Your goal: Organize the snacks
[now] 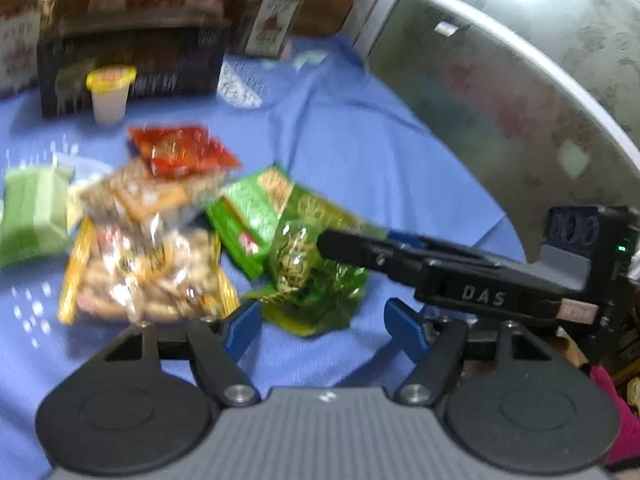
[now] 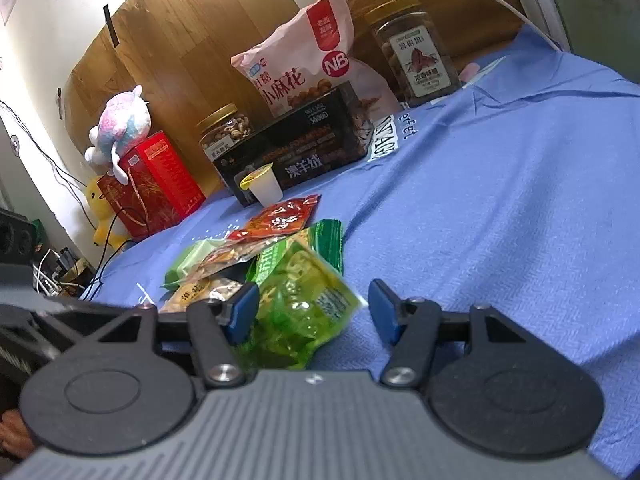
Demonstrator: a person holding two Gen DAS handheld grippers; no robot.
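Snacks lie heaped on the blue cloth: peanut bag (image 1: 148, 276) leftmost, green packet (image 2: 304, 300) at the pile's right edge. Left gripper (image 1: 322, 320) hovers near it, fingers wide and empty; right gripper (image 2: 312, 308), fingers wide, straddles that green packet. Best to settle lower and close on its middle, not the crinkly edge.

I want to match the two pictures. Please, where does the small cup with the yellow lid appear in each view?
Left wrist view: the small cup stands upper left, on the blue cloth, in front of the dark box.
Right wrist view: it stands left of centre, in front of the same box.
Shared landmark: the red packet lies just nearer than the cup in both.
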